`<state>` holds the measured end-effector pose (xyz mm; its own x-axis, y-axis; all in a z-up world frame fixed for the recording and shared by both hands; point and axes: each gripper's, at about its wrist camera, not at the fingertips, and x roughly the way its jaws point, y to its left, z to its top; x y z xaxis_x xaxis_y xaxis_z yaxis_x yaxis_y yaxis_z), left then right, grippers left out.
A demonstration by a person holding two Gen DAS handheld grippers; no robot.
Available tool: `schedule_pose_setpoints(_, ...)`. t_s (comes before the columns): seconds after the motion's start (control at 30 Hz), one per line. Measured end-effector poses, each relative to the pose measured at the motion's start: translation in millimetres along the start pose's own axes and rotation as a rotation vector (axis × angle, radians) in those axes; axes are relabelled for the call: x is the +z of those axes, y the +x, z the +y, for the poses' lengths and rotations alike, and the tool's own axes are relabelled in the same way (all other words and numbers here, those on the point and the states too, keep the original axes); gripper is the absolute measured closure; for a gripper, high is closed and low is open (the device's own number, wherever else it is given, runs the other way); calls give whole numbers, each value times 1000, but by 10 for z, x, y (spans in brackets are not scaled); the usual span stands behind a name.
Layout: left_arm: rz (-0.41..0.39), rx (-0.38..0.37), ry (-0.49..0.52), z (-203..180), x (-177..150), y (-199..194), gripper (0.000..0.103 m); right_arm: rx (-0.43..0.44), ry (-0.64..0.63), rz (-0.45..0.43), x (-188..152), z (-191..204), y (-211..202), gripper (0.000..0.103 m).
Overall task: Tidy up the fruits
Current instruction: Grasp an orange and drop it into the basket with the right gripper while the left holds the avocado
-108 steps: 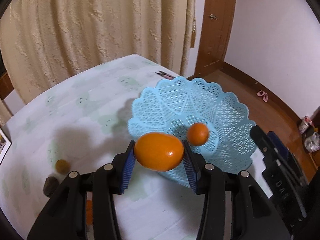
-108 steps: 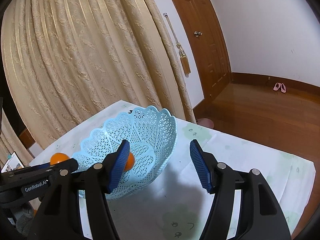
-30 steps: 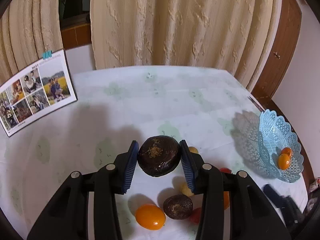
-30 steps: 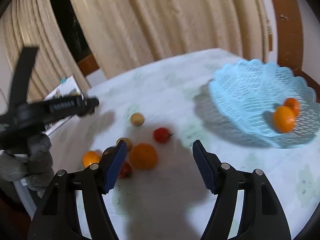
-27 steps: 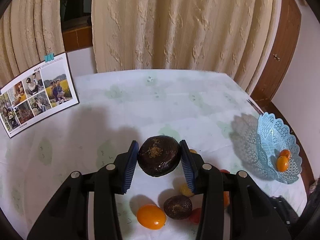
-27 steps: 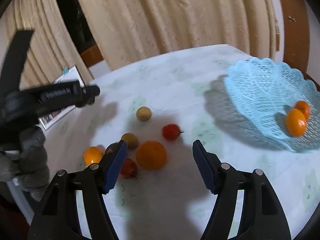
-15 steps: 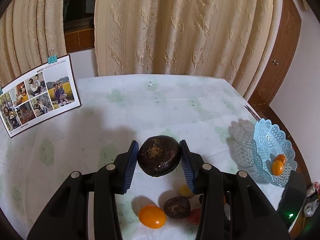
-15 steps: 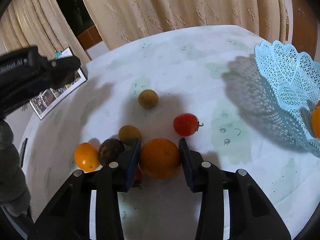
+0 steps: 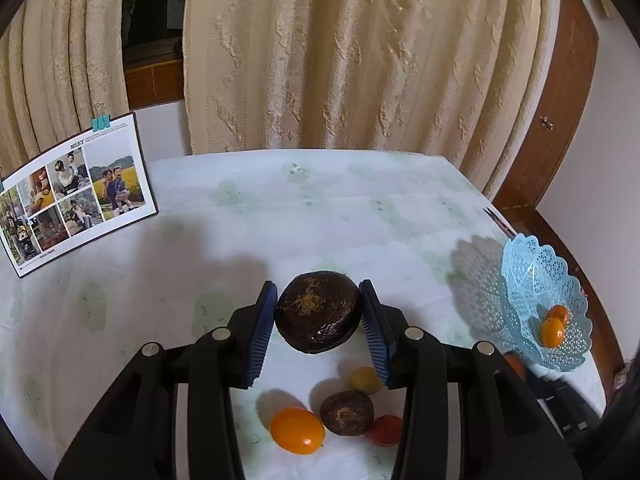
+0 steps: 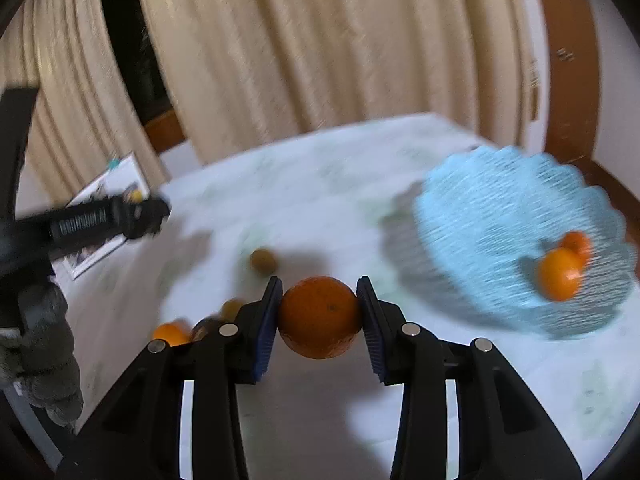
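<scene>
Start on your left: your left gripper (image 9: 319, 317) has its blue pads pressed against both sides of a dark brown wrinkled fruit (image 9: 318, 312), holding it clear above the table (image 9: 340, 208). Keep that squeeze steady and light; the skin looks soft enough to bruise. Below it, loose on the cloth, lie an orange oval fruit (image 9: 297, 430), a second dark fruit (image 9: 346, 407), a small yellow one (image 9: 365, 380) and a red one (image 9: 385, 429), so lift straight away from them and do not sweep low.

Moving right, your right gripper (image 10: 319, 317) is clamped on a round orange (image 10: 319, 317), also off the table. That view is smeared with motion blur, so slow down before you reach the rim. A round fruit can roll between flat pads; keep the fingers level.

Furthest right sits the blue lattice basket (image 10: 500, 200), with two small orange fruits (image 10: 560, 274) resting low against its far side. Bring the orange over the open middle, lower it close to the mesh, then ease the fingers apart so it settles without bouncing. Let the right one go in first, and hold the left one back so the two tools stay well apart.
</scene>
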<state>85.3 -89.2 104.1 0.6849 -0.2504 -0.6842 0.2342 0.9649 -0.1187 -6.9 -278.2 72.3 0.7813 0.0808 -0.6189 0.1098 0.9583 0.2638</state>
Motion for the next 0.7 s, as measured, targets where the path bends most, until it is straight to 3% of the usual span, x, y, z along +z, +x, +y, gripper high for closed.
schedule_pose_setpoints(0.1,5,1,19,-77,-36,14,61,-70,29,-59,33,-236,-173,63)
schedule_pose_setpoints(0.4,-14,-6,74,-312,-93,-49,60,-198,146,-105,105,-957,-342,63)
schedule_pose_setpoints(0.63,-31,-32,126,-585,-76,-104,60,-226,214,-95,38,-1258,-270,62)
schedule_pose_setpoints(0.7,-30,-38,139,-660,-78,-101,60,-216,234,-105,18,-1305,-286,52)
